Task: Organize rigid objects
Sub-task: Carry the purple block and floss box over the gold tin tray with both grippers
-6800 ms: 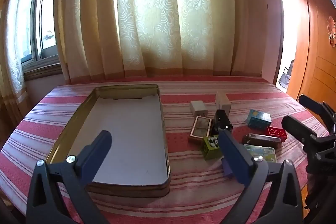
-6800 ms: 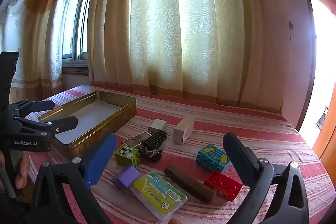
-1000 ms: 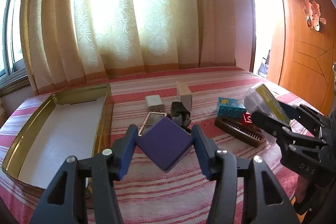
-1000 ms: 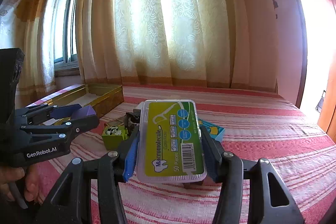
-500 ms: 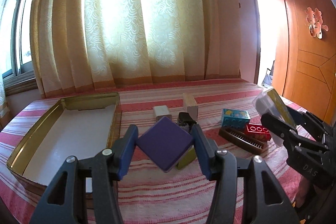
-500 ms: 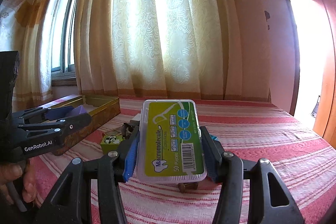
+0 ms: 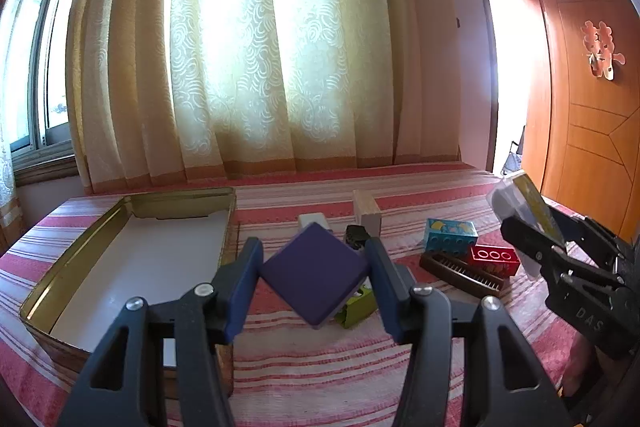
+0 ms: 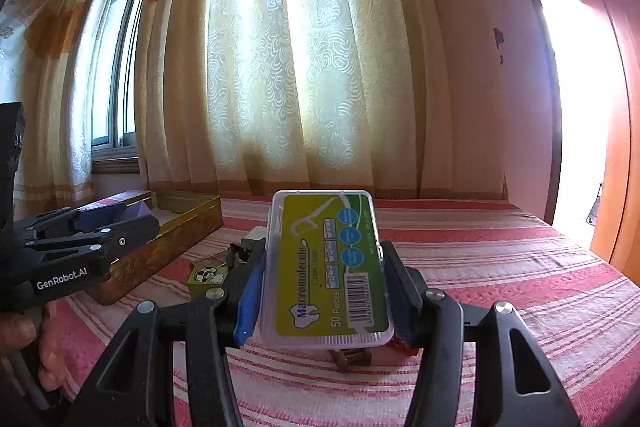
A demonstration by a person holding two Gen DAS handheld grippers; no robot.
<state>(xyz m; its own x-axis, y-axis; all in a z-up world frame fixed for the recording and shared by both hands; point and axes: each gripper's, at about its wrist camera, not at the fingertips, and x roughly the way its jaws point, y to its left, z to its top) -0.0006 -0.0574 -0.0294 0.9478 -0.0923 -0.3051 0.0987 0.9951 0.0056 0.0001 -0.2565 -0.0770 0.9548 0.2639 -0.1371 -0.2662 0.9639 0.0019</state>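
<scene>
Cream patterned curtains point(image 7: 256, 67) with orange bands hang closed across a bright window point(image 7: 44, 75) behind the table, whose red-and-white striped cloth point(image 7: 312, 359) covers its top. At the right, a wooden door point(image 7: 592, 131) carries a pink ornament point(image 7: 602, 53).

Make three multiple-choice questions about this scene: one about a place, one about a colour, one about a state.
1. Where is the gold tin tray relative to the loose items?
A. left of them
B. right of them
C. on top of them

2. What colour is the block in the left tool?
A. red
B. purple
C. white

3. The right tool is
A. open
B. shut on nothing
C. shut on the floss pick box

Answers: 1 A, the tray lies left of the pile; 2 B, the clamped block is purple; 3 C, both fingers press the box's sides.
</scene>
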